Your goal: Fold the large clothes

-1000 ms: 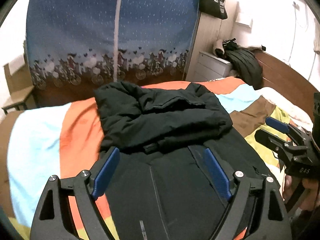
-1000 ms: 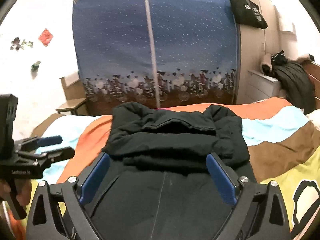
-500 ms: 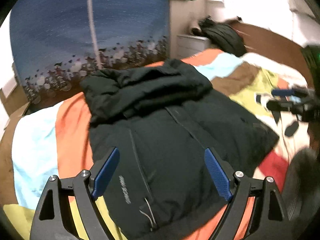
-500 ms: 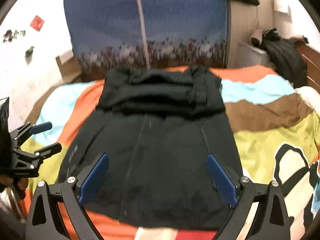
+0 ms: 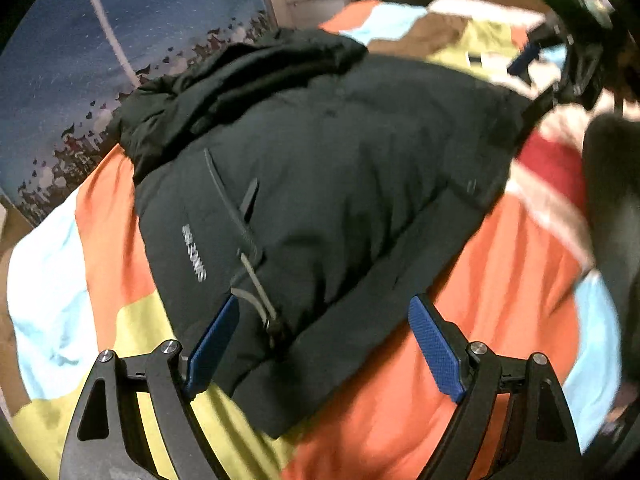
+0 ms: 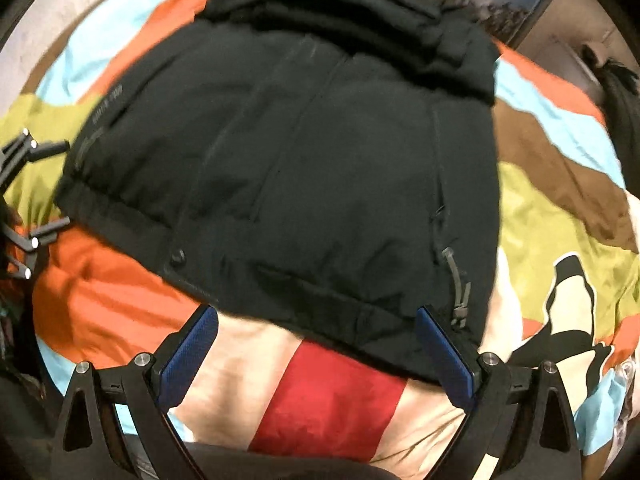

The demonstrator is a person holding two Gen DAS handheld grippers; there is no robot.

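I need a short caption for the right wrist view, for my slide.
Open right gripper above the near hem of a black jacket lying on a colourful bedspread.

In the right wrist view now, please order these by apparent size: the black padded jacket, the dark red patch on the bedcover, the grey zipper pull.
1. Black padded jacket
2. Dark red patch
3. Grey zipper pull

Dim indoor light; both views smear with motion blur, worst at the upper right, and fisheye bending darkens the corners.
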